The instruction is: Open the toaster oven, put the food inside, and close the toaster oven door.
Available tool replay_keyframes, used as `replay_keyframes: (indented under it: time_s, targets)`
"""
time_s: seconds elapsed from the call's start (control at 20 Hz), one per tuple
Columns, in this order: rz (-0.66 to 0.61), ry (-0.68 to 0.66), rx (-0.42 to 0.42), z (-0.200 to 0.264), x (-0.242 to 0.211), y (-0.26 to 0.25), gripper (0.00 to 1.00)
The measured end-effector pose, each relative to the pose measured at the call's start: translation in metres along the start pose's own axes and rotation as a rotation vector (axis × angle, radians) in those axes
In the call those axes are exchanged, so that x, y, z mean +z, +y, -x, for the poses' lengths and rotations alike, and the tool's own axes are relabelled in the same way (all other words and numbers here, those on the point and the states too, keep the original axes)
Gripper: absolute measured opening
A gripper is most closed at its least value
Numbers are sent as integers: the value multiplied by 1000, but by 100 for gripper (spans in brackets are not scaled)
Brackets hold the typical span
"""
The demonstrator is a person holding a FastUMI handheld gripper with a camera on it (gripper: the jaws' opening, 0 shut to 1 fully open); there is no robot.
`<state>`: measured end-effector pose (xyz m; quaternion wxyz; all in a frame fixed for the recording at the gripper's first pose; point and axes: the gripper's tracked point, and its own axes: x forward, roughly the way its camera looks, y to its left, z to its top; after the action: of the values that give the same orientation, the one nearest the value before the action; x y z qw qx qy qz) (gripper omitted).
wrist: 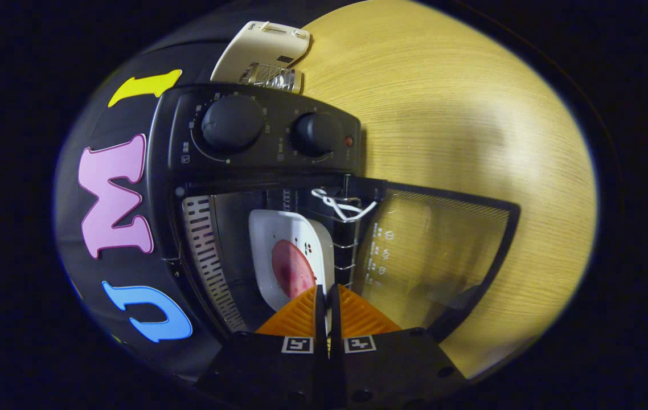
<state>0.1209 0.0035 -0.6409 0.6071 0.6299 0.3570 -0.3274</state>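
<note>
While your gripper (327, 296) sits at the oven mouth, its fingers are pinched nearly together on the near rim of the white plate (292, 250); the edge runs into the thin gap between them, so I read it as a grip on the plate.

Gripper view: the whole scene looks rolled sideways. The toaster oven (267, 136) has its knobs at 12 o'clock from the fingers, the cavity just ahead of them, and the glass door (438, 250) swung fully open toward 3 o'clock over the wooden table (472, 114). The plate w/ the reddish food (291, 269) is inside the cavity, on or just above the wire rack (344, 250). A white string (342, 206) hangs at the cavity's edge at 12 o'clock. A cream appliance (264, 54) stands beyond the oven.

Risks, as I judge them:
- Let go before the plate is seated and it tips off the rack; the food slides.
- Pull back w/out opening and you drag the plate out again.
- The string could snag your fingers on the way out.
- The door is still to be shut; swing wide or you clip its edge.

Hard to tell: the plate's near rim is hidden by the fingers, so contact w/ both pads is unconfirmed. Whether the plate rests on the rack is unclear. Cavity depth and back wall are dark.
</note>
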Motion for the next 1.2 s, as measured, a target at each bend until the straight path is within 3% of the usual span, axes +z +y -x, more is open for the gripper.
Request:
replay_keyframes:
  time_s: [0.25,0.6,1.2]
  targets:
    - [-14,1,-10,-20,-20,12,5]
    - [1,-23,-43,-14,-16,7,5]
    - [15,29,43,12,-24,27,13]
